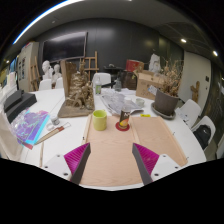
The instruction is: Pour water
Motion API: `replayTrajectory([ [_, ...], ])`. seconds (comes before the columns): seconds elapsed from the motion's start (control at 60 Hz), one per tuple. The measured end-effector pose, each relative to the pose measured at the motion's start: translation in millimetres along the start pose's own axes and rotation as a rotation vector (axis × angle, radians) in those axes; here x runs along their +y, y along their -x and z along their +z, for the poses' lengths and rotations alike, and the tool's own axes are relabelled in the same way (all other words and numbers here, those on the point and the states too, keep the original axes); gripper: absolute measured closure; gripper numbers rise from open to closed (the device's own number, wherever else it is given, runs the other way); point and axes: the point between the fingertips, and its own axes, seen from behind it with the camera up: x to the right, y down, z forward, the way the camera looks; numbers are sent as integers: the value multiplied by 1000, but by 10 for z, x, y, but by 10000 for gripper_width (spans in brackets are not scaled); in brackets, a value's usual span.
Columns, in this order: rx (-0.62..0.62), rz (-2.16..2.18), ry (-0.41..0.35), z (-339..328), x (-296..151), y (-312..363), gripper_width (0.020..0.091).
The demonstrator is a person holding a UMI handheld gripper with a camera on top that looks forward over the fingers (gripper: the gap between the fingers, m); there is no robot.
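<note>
The small yellow-green plastic cup (100,120) stands upright at the far edge of the tan cardboard sheet (115,155), well beyond the fingers. To its right on the sheet sits a small dark vessel with a red part (124,122), too small to tell whether it is the water source. The gripper (112,163) hangs low over the near end of the sheet, its fingers spread wide and holding nothing, the magenta pads (146,158) facing each other across bare cardboard.

The two vessels stand close together, so a wide approach to either could knock the other over, and spilled water would soak into the cardboard. A light cup may also slide or tip if one finger touches first. Around them the white table (60,125) carries a colourful patterned sheet (32,126), clear plastic wrapping (122,100) and a wooden model (77,90), all within reach of a spill.
</note>
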Motion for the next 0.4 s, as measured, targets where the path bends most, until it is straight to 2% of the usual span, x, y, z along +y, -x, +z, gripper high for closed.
replayTrajectory([
  [0.333, 51, -50, -38, -414, -18, -14, 248],
  [0.4, 42, -62, -26, -434, 7, 7, 249],
])
